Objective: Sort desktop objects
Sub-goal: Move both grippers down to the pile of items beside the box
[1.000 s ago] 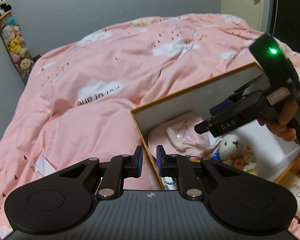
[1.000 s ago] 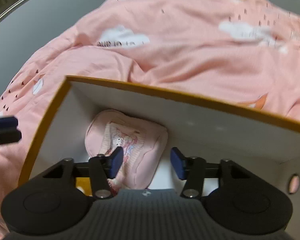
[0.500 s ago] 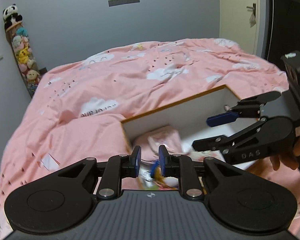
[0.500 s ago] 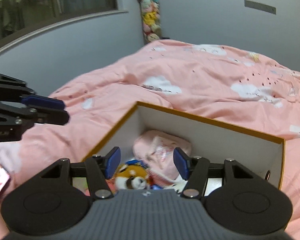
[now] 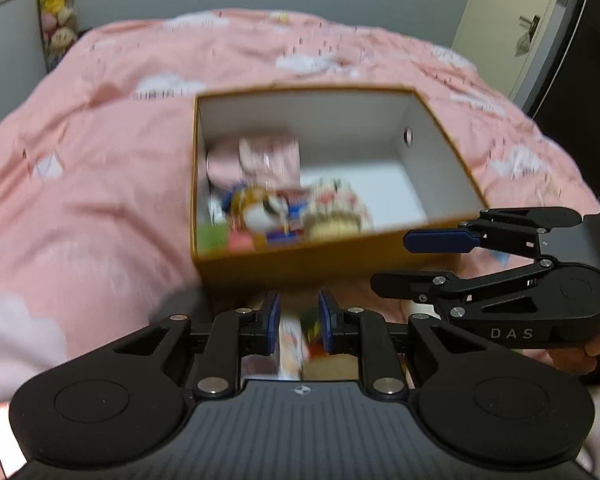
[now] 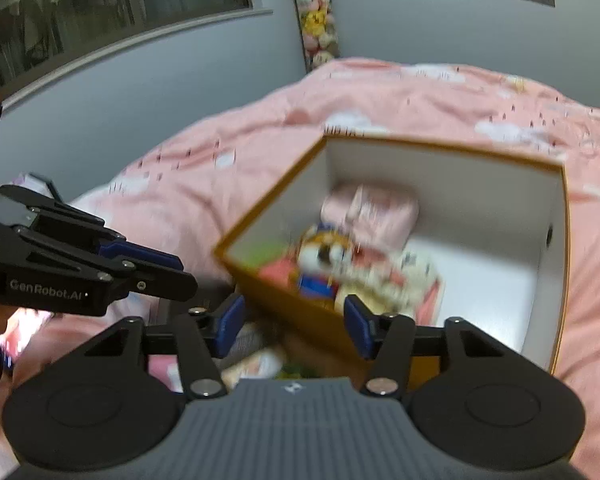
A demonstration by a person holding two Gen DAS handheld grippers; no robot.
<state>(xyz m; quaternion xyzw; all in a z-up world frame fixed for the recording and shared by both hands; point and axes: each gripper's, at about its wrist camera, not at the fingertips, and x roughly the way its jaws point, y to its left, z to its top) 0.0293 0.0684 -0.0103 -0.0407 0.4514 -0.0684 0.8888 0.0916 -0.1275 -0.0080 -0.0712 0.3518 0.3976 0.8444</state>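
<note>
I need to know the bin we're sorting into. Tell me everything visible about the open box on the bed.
The box is rectangular and lidless, seemingly stiff card, mustard-brown outside and along the rim, white inside, with a round finger hole in one end wall. It sits upright on the pink cloud-print bedcover. A pink pouch and blurred plush toys crowd one end; the other end shows bare white floor. Neither gripper touches it.

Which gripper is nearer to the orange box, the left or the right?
Right. The right gripper hangs at the orange box front corner, jaws closing on nothing; the left gripper sits farther back.
</note>
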